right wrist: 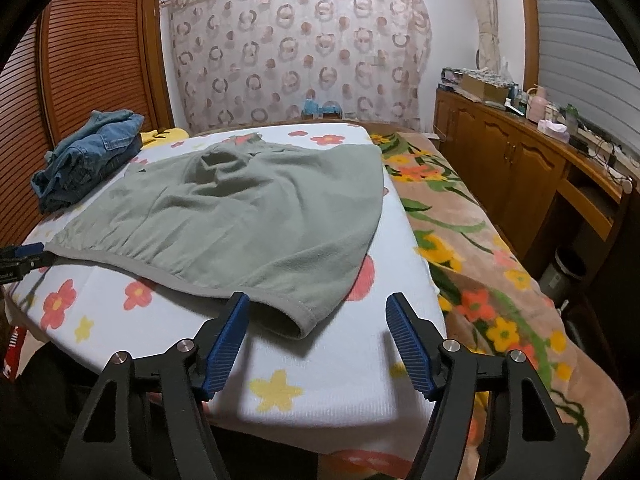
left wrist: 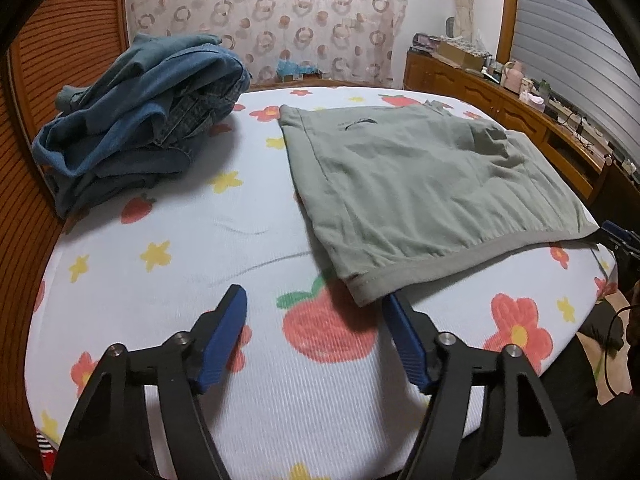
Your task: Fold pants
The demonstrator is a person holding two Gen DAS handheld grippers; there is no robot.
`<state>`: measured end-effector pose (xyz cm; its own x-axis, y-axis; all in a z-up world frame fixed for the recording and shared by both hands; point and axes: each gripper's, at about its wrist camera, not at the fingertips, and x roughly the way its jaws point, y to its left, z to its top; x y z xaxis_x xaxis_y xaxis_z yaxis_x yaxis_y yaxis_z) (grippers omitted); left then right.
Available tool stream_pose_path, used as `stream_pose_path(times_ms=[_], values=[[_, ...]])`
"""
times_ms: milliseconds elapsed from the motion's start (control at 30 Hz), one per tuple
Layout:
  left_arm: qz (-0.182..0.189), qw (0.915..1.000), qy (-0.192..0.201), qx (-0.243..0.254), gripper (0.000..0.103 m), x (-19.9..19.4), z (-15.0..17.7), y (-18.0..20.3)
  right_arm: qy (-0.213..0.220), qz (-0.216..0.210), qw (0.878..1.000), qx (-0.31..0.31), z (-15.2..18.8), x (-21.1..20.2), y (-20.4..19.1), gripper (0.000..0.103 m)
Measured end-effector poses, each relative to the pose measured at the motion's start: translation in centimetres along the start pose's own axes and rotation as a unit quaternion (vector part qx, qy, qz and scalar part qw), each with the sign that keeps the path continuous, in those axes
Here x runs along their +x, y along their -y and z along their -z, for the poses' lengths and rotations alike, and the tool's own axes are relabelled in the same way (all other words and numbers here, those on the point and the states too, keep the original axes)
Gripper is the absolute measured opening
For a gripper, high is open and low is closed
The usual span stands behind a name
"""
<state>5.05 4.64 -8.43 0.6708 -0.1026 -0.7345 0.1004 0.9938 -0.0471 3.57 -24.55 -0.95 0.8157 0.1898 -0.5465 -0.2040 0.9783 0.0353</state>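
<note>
Jaws of the left gripper [left wrist: 314,302] stood wide apart and held nothing; its right blue finger [left wrist: 402,338] lay just beside, perhaps touching, the near-left corner of the green pants [left wrist: 420,184], while its left finger hung over bare sheet. Jaws of the right gripper [right wrist: 318,306] were likewise spread wide and empty, with the left blue finger [right wrist: 228,340] close against the near hem of the green pants [right wrist: 248,216] and the right finger clear of the cloth.

Relative to the pants: they lay flat, already doubled over, on the flower-and-strawberry printed pad [left wrist: 224,248], waistband edge toward the grippers. The left gripper sat at their near-left corner, the right gripper at their near-right corner; in the right wrist view the left gripper's blue tip [right wrist: 28,249] showed at the pants' left end, and in the left wrist view the right gripper's tip [left wrist: 618,236] showed at their right end.

Left of the pants and toward the far side lay a heap of blue denim garments [left wrist: 140,116], apart from them. Right of the pants, beyond the pad's edge, spread a floral blanket [right wrist: 472,240]. Farther right stood a wooden cabinet [right wrist: 512,160] with cluttered items on top. Behind the pants hung a circle-patterned curtain [right wrist: 296,48], and left of them a slatted wooden door [right wrist: 96,52].
</note>
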Motion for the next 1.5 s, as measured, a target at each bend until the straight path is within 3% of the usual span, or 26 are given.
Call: stream_pose_path(times_ms=[267, 433, 567, 767, 1067, 1300, 1500], values=[[0.024, 0.9997, 0.009, -0.003, 0.047, -0.2, -0.5, 0.4, 0.002, -0.007, 1.000, 0.000, -0.3, 0.2, 0.3, 0.042], [0.022, 0.9997, 0.003, -0.004, 0.043, 0.0, -0.6, 0.6, -0.001, -0.001, 1.000, -0.002, -0.3, 0.4, 0.5, 0.027], [0.028, 0.9996, 0.010, 0.001, 0.027, -0.1, -1.0, 0.9, -0.001, -0.007, 1.000, -0.002, -0.5, 0.4, 0.3, 0.014], [0.035, 0.9992, 0.022, -0.002, 0.014, -1.4, -1.2, 1.1, 0.010, -0.014, 1.000, -0.007, -1.1, -0.2, 0.1, 0.010], [0.042, 0.9981, 0.045, 0.001, 0.004, -3.9, -1.4, 1.5, 0.023, -0.025, 0.999, -0.003, -1.4, -1.0, 0.1, 0.008], [0.051, 0.9977, 0.045, 0.005, 0.004, -3.9, -1.4, 1.8, 0.025, -0.027, 0.999, -0.002, -1.2, -1.0, 0.1, 0.008], [0.030, 0.9991, 0.023, 0.018, 0.042, -2.7, -0.5, 1.9, 0.016, -0.027, 1.000, 0.002, -1.1, -0.5, 0.0, 0.008]])
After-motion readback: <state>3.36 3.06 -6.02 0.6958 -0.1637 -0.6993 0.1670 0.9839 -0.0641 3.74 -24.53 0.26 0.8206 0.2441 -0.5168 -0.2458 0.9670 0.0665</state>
